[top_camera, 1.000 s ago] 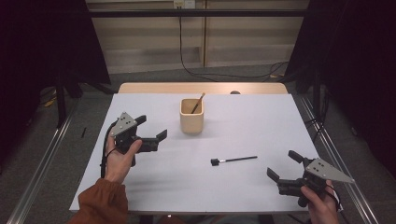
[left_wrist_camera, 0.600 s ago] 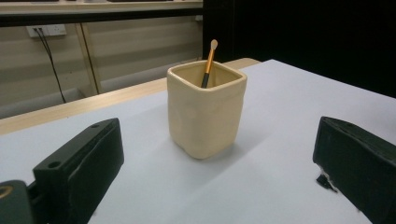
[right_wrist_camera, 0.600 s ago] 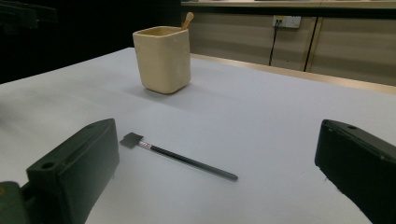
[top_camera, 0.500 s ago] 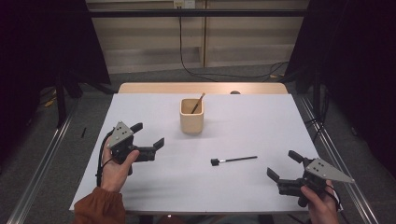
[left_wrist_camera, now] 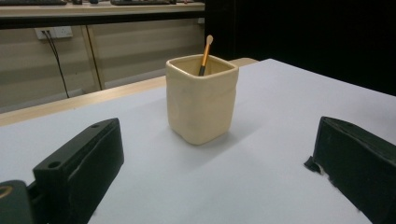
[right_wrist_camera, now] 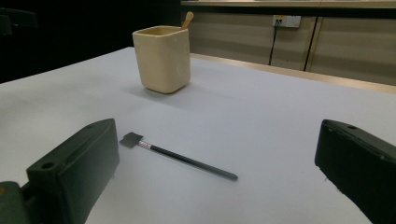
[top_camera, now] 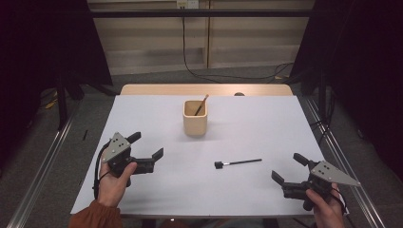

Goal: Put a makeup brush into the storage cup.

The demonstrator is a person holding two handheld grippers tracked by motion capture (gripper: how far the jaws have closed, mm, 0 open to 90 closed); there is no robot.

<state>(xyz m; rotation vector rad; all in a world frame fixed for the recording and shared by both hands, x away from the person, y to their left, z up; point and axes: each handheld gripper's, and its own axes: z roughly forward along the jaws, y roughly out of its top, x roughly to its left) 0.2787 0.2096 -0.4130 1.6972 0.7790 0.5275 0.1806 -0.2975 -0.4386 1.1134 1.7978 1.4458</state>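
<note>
Brush (top_camera: pixel 237 163) before cup (top_camera: pixel 195 118), on table (top_camera: pixel 266 123)

You see a cream cup (top_camera: pixel 195 124) holding an orange-handled brush (left_wrist_camera: pixel 205 50) on a pale grey-white table (top_camera: pixel 247 190). A black brush (top_camera: pixel 237 163) lies nearby; your grippers' jaws are black, their top plates grey.

You work at a rectangular table covered by a pale grey-white sheet (top_camera: pixel 247 190), with a light wooden strip exposed along its far edge. A cream square-sided ceramic cup (top_camera: pixel 195 118) stands near centre-rear; a slim black flat-tipped brush (top_camera: pixel 237 163) lies nearer you, well apart from it
</note>
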